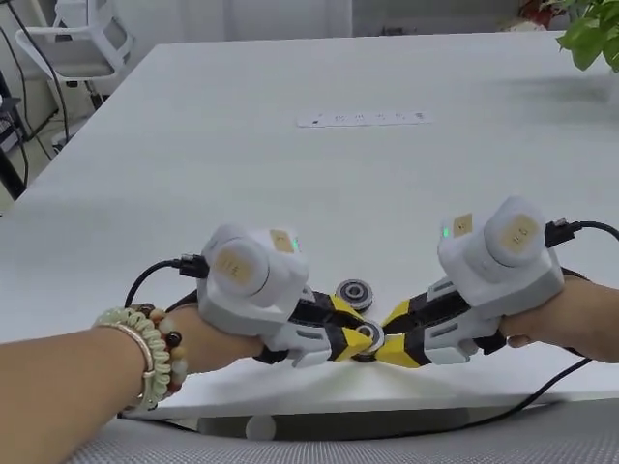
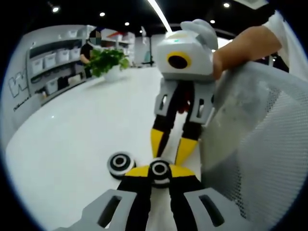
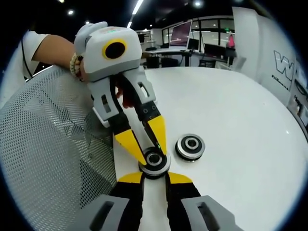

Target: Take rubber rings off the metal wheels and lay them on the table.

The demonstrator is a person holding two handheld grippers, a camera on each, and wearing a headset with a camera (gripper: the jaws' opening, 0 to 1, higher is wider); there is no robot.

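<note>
**Rubber not off yet: pull line runs left to right**

Left tongs [image 1: 354, 340] reach in from our left, low over the near edge of the counter [image 1: 290, 174], and are clamped on the held wheel [image 1: 368, 345]. In their own view the yellow tips sit either side of it, with the hub facing the camera.

Spare wheel [image 1: 354, 293] lies flat on the counter just beyond the tips, touching nothing.

Right tongs [image 1: 391, 349] reach in from the opposite side, nose to nose with the left pair, and are closed on that same wheel. So it sits dead between the two, equally near both. We cannot tell whether it rests on the counter or hangs just above it.

It is a round part with no real long axis. What counts is the axle, which we read as pointing roughly up. That puts the rubber ring [image 3: 167, 163] around the rim in a plane about level with the counter.

It is too small for us to tell whether either pair bites rubber or metal. Our call: one pair must hold metal while the other peels the ring off along the axle, not sideways. If both sit on rubber, nothing comes off.
</note>
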